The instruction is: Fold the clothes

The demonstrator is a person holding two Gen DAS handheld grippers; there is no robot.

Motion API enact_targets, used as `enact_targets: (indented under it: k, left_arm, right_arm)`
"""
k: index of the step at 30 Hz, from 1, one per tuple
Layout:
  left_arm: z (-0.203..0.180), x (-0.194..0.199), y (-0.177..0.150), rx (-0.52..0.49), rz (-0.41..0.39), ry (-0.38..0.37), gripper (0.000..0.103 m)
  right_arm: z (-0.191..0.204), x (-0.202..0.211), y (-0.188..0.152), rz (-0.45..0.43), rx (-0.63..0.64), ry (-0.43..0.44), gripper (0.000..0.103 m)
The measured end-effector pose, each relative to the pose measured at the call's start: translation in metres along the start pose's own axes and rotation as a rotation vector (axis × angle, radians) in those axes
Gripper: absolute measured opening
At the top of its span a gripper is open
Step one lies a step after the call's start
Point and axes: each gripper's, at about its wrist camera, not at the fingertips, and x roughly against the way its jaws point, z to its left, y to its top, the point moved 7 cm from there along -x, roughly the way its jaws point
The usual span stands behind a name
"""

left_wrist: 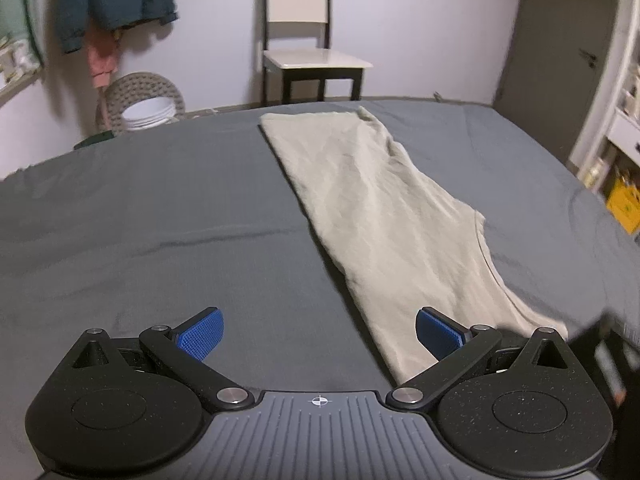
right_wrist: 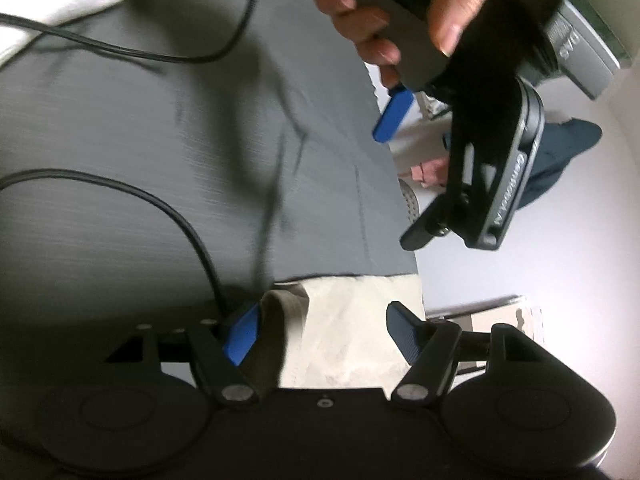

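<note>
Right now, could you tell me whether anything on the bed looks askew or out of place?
The beige folded garment lies diagonally across the grey bedsheet, not square to its edge, with a creased surface. In the right wrist view, two black cables trail over the sheet beside the garment's collar end. Nothing looks spilled or damaged.

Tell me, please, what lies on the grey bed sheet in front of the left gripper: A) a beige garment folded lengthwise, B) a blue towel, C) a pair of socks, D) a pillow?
A: a long beige garment lies on the grey sheet, running away from the left gripper.
</note>
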Motion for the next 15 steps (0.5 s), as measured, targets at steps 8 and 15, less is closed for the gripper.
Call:
enact_targets:
  k: [8, 15]
  left_arm:
    - [0.003, 0.002, 0.002, -0.023, 0.005, 0.037, 0.103]
    - [0.006, 0.0, 0.001, 0.023, 0.007, 0.037, 0.103]
  right_arm:
    - [0.007, 0.01, 0.008, -0.021, -0.029, 0.052, 0.077]
    - [0.008, 0.003, 0.025, 0.042, -0.128, 0.038, 0.077]
